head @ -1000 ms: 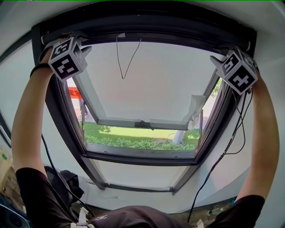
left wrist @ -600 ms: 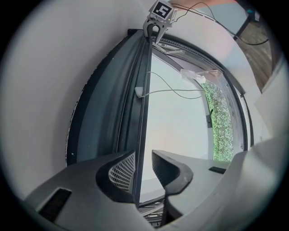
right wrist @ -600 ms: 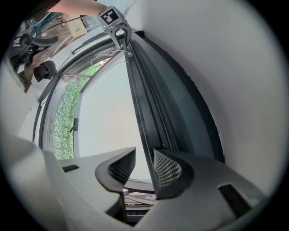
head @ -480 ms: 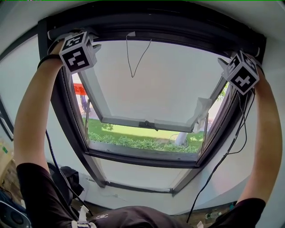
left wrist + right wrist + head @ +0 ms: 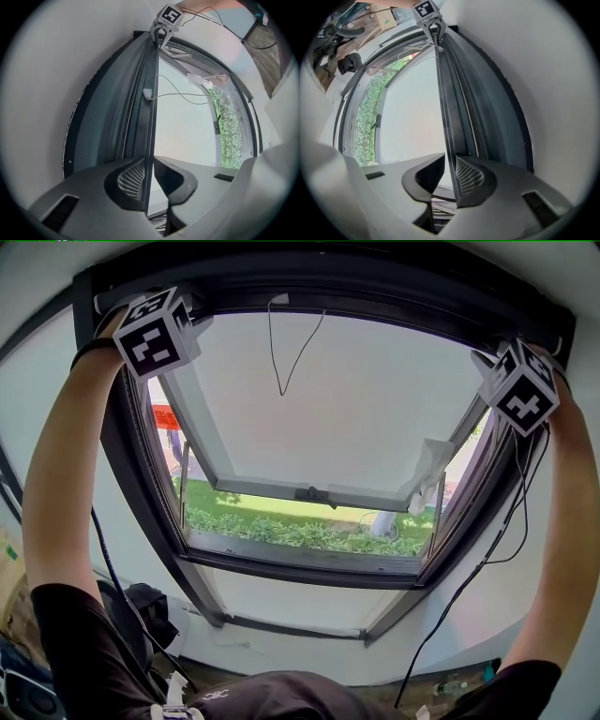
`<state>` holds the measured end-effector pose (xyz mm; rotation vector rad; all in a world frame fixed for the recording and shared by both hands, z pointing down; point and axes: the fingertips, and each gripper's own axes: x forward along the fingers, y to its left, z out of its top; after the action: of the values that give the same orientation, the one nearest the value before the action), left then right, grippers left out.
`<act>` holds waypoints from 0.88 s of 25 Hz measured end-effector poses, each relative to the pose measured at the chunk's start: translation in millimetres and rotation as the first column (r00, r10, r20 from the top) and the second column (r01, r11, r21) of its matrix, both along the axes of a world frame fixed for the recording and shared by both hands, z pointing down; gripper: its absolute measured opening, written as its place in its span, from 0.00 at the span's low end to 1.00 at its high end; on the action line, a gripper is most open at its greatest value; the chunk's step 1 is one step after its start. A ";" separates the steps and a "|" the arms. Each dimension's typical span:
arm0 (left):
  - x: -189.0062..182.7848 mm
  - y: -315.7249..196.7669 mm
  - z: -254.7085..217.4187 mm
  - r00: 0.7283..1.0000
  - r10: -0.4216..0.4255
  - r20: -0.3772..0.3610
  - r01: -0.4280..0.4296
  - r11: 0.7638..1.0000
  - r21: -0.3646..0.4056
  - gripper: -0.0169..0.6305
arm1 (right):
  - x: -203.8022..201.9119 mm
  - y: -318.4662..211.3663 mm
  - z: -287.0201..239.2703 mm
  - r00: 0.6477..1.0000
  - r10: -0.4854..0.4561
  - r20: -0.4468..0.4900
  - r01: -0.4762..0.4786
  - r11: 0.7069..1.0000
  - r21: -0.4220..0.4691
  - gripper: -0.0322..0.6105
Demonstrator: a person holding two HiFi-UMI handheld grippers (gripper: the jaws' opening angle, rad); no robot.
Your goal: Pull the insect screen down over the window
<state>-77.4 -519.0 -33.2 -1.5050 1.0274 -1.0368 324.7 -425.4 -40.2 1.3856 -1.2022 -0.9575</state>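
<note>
Indoor room, white walls (image 5: pixel 281 652), dark-framed window (image 5: pixel 145 493), lawn (image 5: pixel 281 514) and hedge (image 5: pixel 300 536) outside.

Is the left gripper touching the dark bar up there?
Touching. The left gripper view shows it: the left gripper has just been closing its jaws, and they pinch the thin dark bar from both sides.

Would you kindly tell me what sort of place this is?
Most likely an indoor room on a low floor: a dark-framed window with its sash tilted open, white wall around it, and a hedge and lawn just outside.
</note>
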 end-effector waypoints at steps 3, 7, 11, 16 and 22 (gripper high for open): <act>0.3 3.9 -2.4 1.000 0.001 0.012 -0.001 1.000 0.022 0.13 | 0.3 0.8 0.3 1.000 0.007 0.016 -0.007 1.000 -0.005 0.17; 0.2 4.1 5.9 1.000 0.010 0.013 -0.010 1.000 -0.002 0.12 | 0.0 0.8 8.7 0.999 0.015 0.035 -0.013 0.999 -0.038 0.16; 0.4 5.2 19.6 1.000 0.020 0.020 -0.019 0.999 -0.036 0.11 | -1.1 3.0 19.2 1.000 0.014 0.015 -0.014 0.999 -0.037 0.12; -0.6 3.9 42.6 0.999 0.035 0.012 -0.035 0.998 -0.062 0.10 | 0.5 2.3 35.4 1.000 -0.002 0.013 0.002 1.000 -0.016 0.11; -1.4 3.0 70.1 0.999 0.050 0.022 -0.047 0.993 -0.107 0.08 | -1.2 2.8 59.3 1.000 0.004 0.017 -0.004 0.999 -0.047 0.11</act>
<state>-78.9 -516.0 36.9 -1.5919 0.9265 -1.0874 323.4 -422.6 19.2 1.3611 -1.2267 -0.9109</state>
